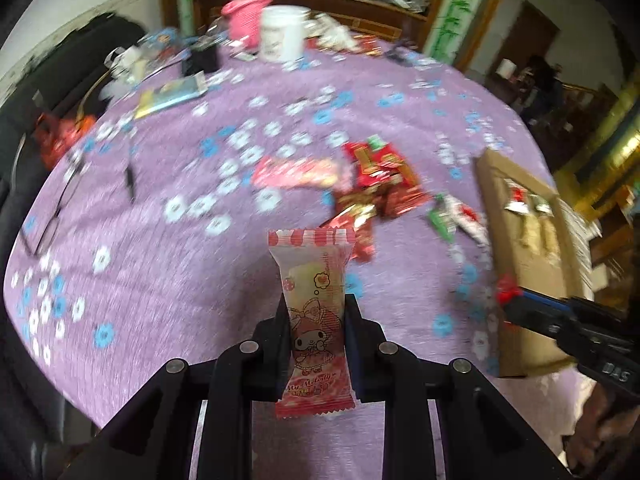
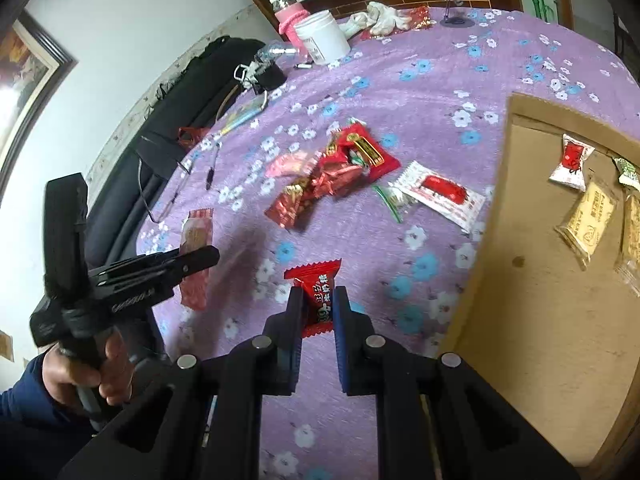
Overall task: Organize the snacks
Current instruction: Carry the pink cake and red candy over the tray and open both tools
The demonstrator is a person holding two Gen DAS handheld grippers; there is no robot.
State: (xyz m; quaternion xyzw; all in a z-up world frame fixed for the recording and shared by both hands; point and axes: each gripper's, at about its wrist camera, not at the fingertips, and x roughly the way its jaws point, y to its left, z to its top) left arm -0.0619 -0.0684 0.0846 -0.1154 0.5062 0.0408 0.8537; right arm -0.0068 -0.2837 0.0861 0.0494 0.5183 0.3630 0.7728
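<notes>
Cardboard box (image 2: 532, 280) lies just right of the right gripper (image 2: 318, 300), which is clamped on a red candy (image 2: 318, 300), long axis along the fingers. The left gripper (image 1: 316, 320), farther off, pinches a pink snack packet (image 1: 314, 312) upright above the purple tablecloth (image 1: 160, 260).

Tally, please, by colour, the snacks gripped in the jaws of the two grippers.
Pink: 1, the pink snack packet in the left gripper
Red: 1, the red candy in the right gripper
Total: 2
</notes>
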